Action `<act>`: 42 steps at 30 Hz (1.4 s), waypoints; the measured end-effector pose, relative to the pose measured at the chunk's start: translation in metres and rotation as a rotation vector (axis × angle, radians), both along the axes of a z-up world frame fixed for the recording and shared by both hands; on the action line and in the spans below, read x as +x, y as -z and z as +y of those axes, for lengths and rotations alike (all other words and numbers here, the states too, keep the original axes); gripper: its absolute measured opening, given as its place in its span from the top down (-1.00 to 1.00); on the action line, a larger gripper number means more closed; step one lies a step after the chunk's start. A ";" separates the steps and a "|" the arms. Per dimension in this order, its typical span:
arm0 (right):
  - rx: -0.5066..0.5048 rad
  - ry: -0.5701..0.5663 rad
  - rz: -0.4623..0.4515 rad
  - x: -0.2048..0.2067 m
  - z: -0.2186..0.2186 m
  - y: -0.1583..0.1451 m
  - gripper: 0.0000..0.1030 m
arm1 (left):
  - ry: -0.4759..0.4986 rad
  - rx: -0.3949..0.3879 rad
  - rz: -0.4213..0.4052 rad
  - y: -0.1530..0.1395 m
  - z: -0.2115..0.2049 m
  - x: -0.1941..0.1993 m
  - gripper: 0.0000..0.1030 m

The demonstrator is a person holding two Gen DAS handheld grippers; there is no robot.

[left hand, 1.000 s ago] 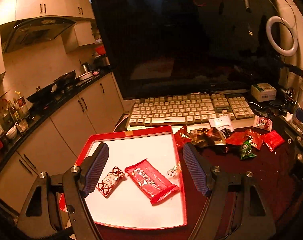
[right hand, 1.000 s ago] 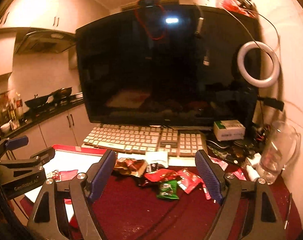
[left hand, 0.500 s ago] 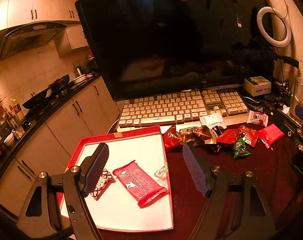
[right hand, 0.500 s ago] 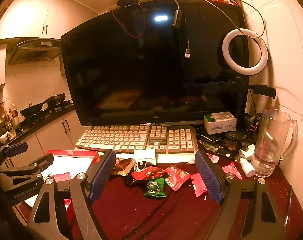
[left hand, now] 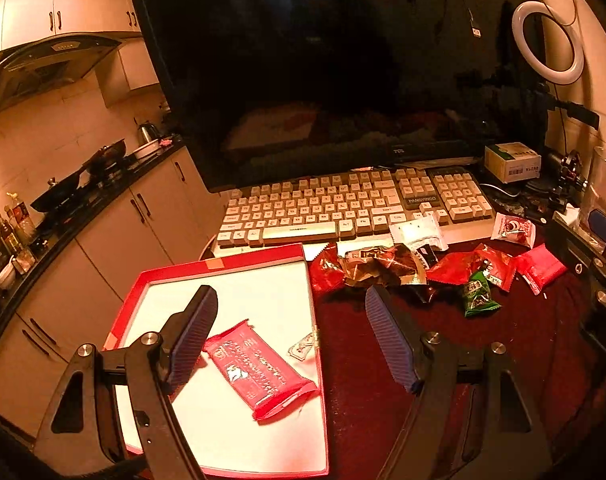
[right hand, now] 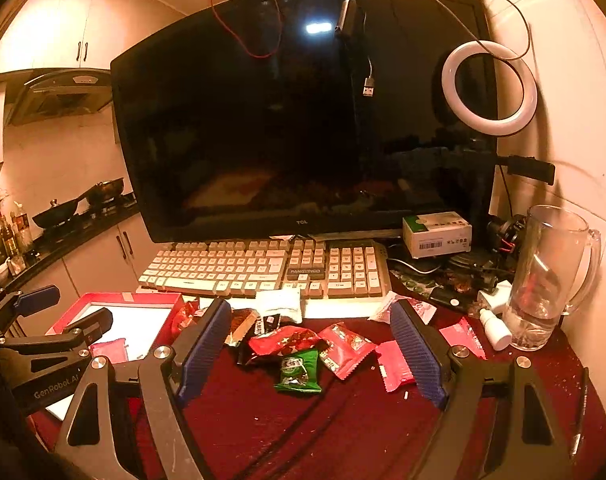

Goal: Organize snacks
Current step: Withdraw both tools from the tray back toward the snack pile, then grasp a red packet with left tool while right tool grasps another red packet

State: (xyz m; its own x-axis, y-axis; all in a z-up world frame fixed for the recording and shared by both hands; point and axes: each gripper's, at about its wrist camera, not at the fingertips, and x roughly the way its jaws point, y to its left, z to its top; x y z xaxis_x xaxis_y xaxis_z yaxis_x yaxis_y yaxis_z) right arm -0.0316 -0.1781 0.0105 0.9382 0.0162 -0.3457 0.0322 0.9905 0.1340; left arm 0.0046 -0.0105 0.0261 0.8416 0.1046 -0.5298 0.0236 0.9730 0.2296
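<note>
A red tray (left hand: 223,265) with a white floor lies at the left of the dark red table. In it are a long red snack packet (left hand: 259,368) and a small clear wrapper (left hand: 303,346). My left gripper (left hand: 291,340) hangs open over the tray's right edge, holding nothing. To the right lies a loose pile of snacks: a brown packet (left hand: 383,264), a green packet (left hand: 477,294) and red packets (left hand: 541,266). My right gripper (right hand: 311,344) stands open in front of that pile, framing the green packet (right hand: 299,370) and red packets (right hand: 345,348) without touching them.
A keyboard (right hand: 263,268) and a big dark monitor (right hand: 303,120) stand behind the snacks. At the right are a glass mug (right hand: 551,276), a small white bottle (right hand: 495,328), a carton (right hand: 437,234) and a ring light (right hand: 489,88). Kitchen counters run along the left.
Both grippers drifted a little toward the snack pile. In the left wrist view the tray slid leftward and a small patterned candy went behind the left finger. Neither gripper's jaws changed.
</note>
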 end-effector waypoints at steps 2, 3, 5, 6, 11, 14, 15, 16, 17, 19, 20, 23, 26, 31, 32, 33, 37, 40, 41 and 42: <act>-0.002 0.002 0.005 0.002 0.000 0.001 -0.62 | 0.008 -0.003 0.009 0.003 -0.001 0.002 -0.49; -0.002 0.003 0.007 0.002 0.000 0.001 -0.62 | 0.012 -0.004 0.013 0.005 -0.002 0.003 -0.49; -0.002 0.005 0.012 0.005 0.000 0.003 -0.62 | 0.017 -0.004 0.017 0.007 -0.003 0.004 -0.49; -0.003 0.007 0.015 0.006 0.001 0.003 -0.62 | 0.020 -0.006 0.018 0.008 -0.003 0.005 -0.49; -0.018 0.008 0.022 0.010 0.005 0.005 -0.62 | 0.026 -0.021 0.026 0.011 0.000 0.009 -0.49; -0.033 0.008 0.024 0.012 0.008 0.005 -0.62 | 0.030 -0.026 0.037 0.014 0.003 0.012 -0.49; -0.036 0.003 0.027 0.013 0.008 0.006 -0.62 | 0.032 -0.029 0.045 0.015 0.003 0.014 -0.49; -0.034 -0.005 0.031 0.014 0.007 0.006 -0.62 | 0.036 -0.035 0.055 0.016 0.004 0.016 -0.49; -0.033 -0.003 0.032 0.014 0.005 0.005 -0.62 | 0.041 -0.039 0.063 0.018 0.004 0.017 -0.49; -0.037 0.013 0.031 0.014 -0.003 0.005 -0.62 | 0.049 -0.033 0.075 0.020 0.003 0.021 -0.49; -0.034 0.018 0.038 0.014 -0.011 0.005 -0.62 | 0.052 -0.025 0.078 0.022 0.002 0.022 -0.49; 0.002 0.037 0.075 0.012 -0.041 0.010 -0.62 | 0.066 -0.017 0.100 0.029 -0.004 0.027 -0.49; 0.022 0.066 0.118 0.006 -0.069 0.022 -0.62 | 0.086 -0.005 0.132 0.037 -0.016 0.033 -0.49; 0.051 0.091 0.174 -0.002 -0.098 0.043 -0.62 | 0.144 0.029 0.156 0.042 -0.049 0.043 -0.49; 0.061 0.086 0.178 -0.002 -0.101 0.044 -0.62 | 0.150 0.034 0.155 0.042 -0.054 0.046 -0.49; 0.068 0.072 0.181 -0.002 -0.102 0.044 -0.62 | 0.153 0.040 0.150 0.042 -0.060 0.051 -0.49; 0.060 0.033 0.205 0.002 -0.104 0.044 -0.62 | 0.180 0.071 0.165 0.042 -0.078 0.069 -0.49; 0.066 0.021 0.215 0.005 -0.108 0.045 -0.62 | 0.200 0.077 0.188 0.044 -0.088 0.079 -0.49; 0.074 0.011 0.219 0.007 -0.109 0.044 -0.62 | 0.208 0.077 0.197 0.045 -0.091 0.081 -0.49; 0.084 -0.001 0.223 0.010 -0.110 0.044 -0.62 | 0.217 0.074 0.209 0.047 -0.093 0.084 -0.49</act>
State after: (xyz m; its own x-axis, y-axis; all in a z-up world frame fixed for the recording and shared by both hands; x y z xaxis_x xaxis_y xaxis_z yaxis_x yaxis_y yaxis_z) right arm -0.0217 -0.2881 -0.0335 0.8389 0.0545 -0.5416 0.0692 0.9762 0.2054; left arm 0.0889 -0.1038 -0.0205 0.7224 -0.0213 -0.6912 0.2834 0.9209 0.2678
